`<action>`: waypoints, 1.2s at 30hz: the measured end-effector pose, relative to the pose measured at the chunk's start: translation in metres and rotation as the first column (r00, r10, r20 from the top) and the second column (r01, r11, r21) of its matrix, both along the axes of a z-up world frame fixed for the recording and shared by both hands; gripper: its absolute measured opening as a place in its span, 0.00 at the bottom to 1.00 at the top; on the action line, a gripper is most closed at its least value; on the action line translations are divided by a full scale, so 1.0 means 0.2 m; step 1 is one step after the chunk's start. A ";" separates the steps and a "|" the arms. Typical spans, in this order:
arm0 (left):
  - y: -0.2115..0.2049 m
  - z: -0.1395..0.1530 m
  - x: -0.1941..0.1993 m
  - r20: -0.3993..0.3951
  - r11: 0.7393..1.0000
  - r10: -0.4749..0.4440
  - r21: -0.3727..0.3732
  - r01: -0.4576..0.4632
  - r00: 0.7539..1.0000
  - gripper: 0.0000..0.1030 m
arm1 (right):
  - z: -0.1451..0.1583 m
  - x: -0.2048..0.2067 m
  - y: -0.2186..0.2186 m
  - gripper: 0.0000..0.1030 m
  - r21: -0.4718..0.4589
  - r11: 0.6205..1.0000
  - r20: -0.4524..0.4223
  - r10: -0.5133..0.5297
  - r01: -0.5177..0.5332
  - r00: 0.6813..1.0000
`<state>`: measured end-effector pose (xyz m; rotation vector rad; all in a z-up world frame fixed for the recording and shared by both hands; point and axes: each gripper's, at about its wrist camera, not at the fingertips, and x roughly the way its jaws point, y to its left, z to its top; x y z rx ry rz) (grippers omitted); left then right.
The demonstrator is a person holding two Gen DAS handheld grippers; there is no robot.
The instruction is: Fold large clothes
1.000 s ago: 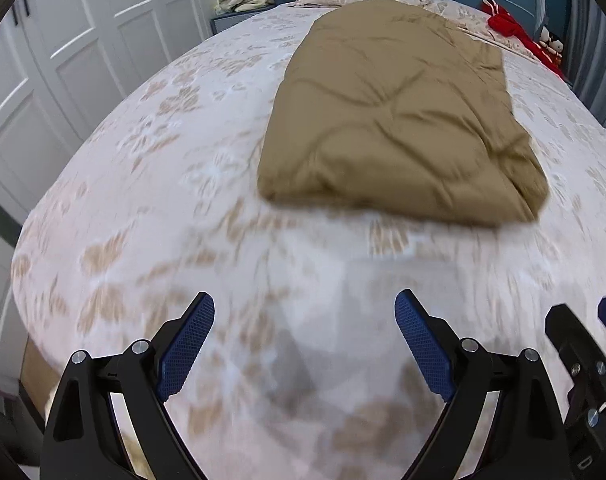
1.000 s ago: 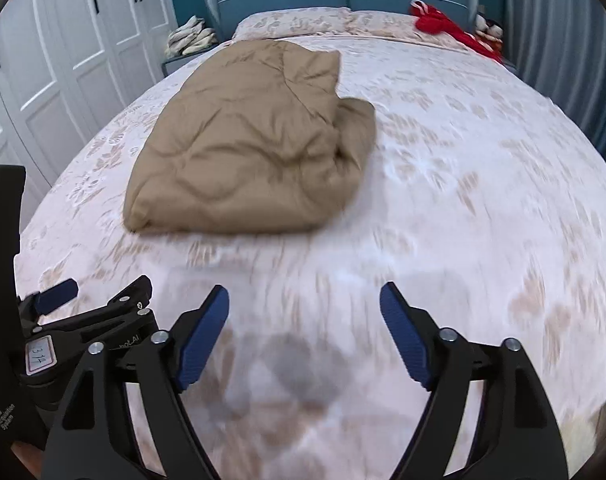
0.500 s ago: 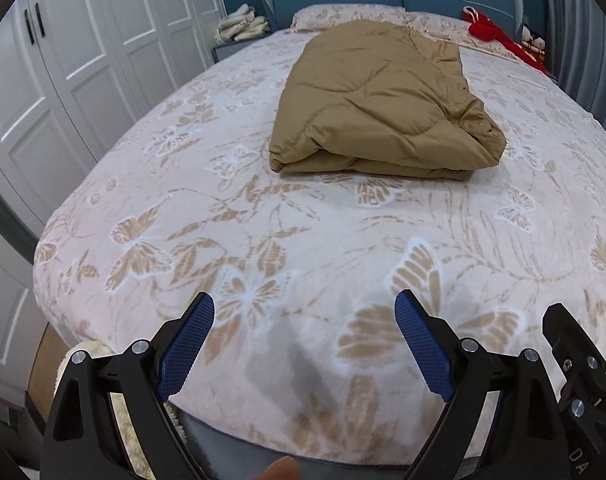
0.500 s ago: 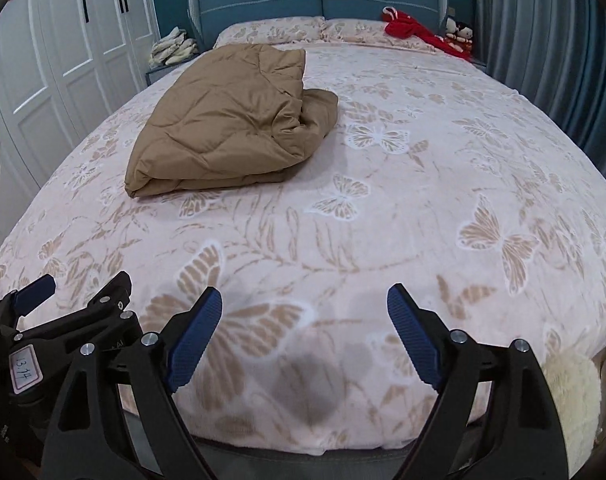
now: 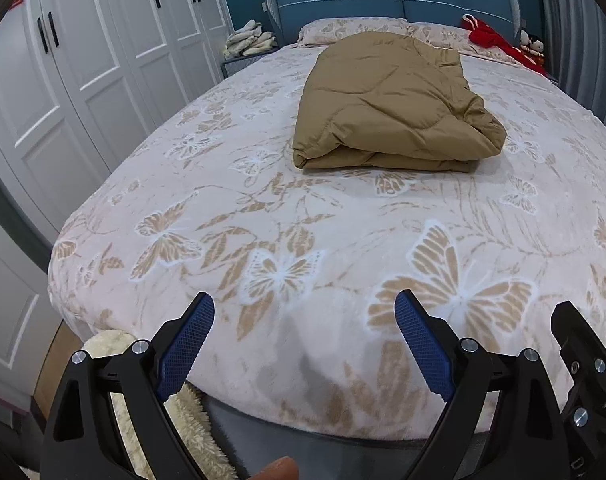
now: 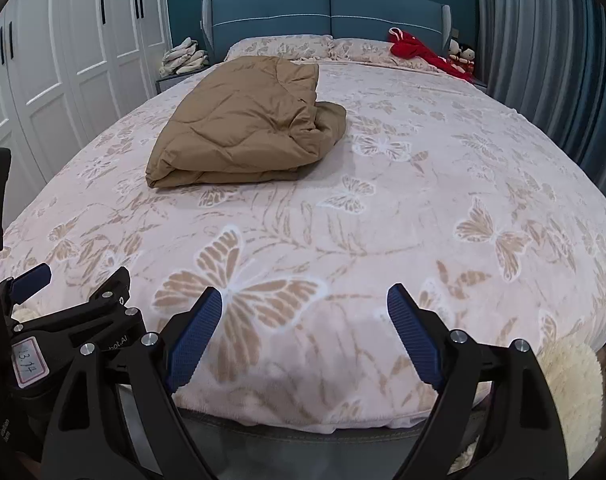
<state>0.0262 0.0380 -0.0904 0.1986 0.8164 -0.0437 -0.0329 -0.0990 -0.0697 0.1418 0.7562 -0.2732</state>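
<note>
Folded quilt (image 5: 391, 108) lying mid-bed (image 5: 263, 208), toward headboard. Left gripper (image 5: 305, 344) and right gripper (image 6: 303, 332) hovering over foot edge, fingers spread wide, holding nothing, well apart from quilt.

I see both my grippers, the left gripper (image 5: 305, 342) and the right gripper (image 6: 303, 336), pulled back past the butterfly-print bed's (image 6: 443, 184) foot edge, away from the folded tan quilted blanket (image 5: 387, 108).
</note>
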 end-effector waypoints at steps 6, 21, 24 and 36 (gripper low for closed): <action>0.01 0.01 -0.04 0.028 1.000 -0.001 0.012 0.000 1.000 0.88 | 0.02 -0.03 0.01 0.80 0.013 1.000 0.017 -0.012 0.011 1.000; 0.03 0.04 -0.07 0.052 1.000 0.010 0.021 -0.011 0.999 0.87 | 0.03 -0.05 0.02 0.80 0.024 1.000 0.030 -0.009 0.008 1.000; 0.03 0.04 -0.07 0.052 1.000 0.010 0.019 -0.011 0.999 0.87 | 0.04 -0.05 0.02 0.80 0.021 1.000 0.033 -0.008 0.007 0.999; 0.04 0.06 -0.08 0.057 1.000 0.015 0.018 -0.016 0.998 0.87 | 0.05 -0.06 0.03 0.80 0.021 1.000 0.042 -0.010 0.009 0.999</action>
